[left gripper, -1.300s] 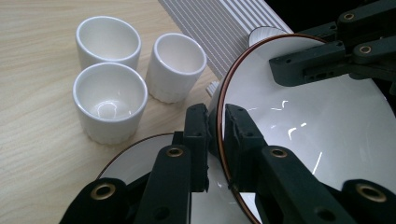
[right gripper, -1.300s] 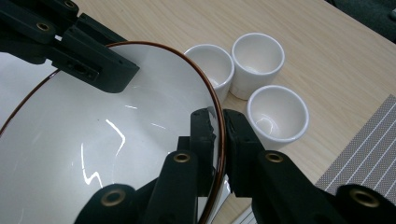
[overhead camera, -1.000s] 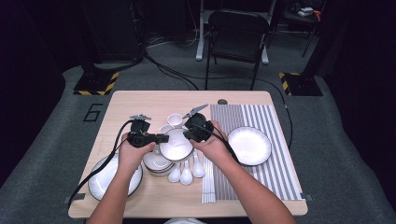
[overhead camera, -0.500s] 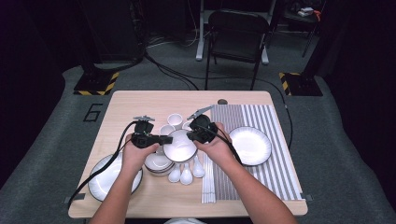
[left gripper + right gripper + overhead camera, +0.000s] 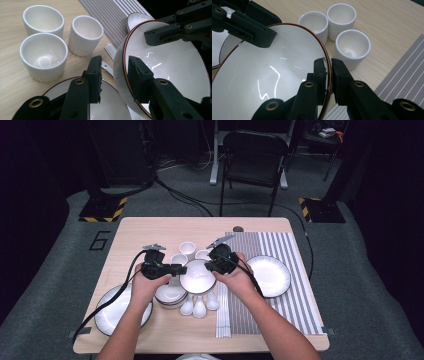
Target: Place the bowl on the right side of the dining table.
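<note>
A white bowl with a brown rim (image 5: pixel 197 276) hangs tilted above the table between both grippers. My right gripper (image 5: pixel 328 70) is shut on the bowl's rim (image 5: pixel 327 58), one jaw inside and one outside. My left gripper (image 5: pixel 114 72) straddles the opposite rim (image 5: pixel 123 53). Its jaws have just been opening and now stand apart, with a gap between the outer jaw and the bowl's wall. In the high view the left gripper (image 5: pixel 181 269) is at the bowl's left and the right gripper (image 5: pixel 211 266) at its right.
Three white cups (image 5: pixel 187 249) stand just beyond the bowl. A stack of bowls (image 5: pixel 170 295) and several white spoons (image 5: pixel 199 306) lie below it. One plate (image 5: pixel 107 317) sits front left, another (image 5: pixel 272 275) on the striped mat (image 5: pixel 297 295). A chair (image 5: pixel 252 155) stands beyond the table.
The bowl has edged slightly to the right with the right gripper. The left hand stays in place beside it.
</note>
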The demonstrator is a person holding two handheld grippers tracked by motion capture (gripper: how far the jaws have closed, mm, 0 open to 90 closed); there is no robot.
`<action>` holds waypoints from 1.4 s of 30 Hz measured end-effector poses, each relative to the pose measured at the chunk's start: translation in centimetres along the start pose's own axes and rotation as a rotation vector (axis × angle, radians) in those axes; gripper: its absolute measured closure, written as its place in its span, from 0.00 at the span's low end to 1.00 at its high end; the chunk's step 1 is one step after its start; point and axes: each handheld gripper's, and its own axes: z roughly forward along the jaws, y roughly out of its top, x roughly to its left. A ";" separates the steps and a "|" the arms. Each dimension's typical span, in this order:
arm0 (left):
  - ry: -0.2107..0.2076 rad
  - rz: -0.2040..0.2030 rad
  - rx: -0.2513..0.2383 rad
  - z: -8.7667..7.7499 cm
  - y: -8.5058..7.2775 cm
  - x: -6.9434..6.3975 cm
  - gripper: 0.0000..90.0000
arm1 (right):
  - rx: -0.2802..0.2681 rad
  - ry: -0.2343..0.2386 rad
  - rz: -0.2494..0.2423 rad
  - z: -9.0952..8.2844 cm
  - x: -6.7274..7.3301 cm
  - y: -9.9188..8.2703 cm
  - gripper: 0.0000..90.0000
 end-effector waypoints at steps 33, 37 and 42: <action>0.113 0.059 0.014 -2.6 -0.7 0.7 0.65 | -0.005 -0.033 0.076 -0.9 -2.7 -1.8 0.91; 0.131 0.053 0.009 -3.1 -1.2 1.3 0.65 | -0.012 -0.036 0.086 -1.2 -3.2 -2.2 0.91; 0.146 0.036 0.000 -3.7 -1.7 2.0 0.65 | -0.016 -0.042 0.095 -1.4 -3.6 -2.5 0.91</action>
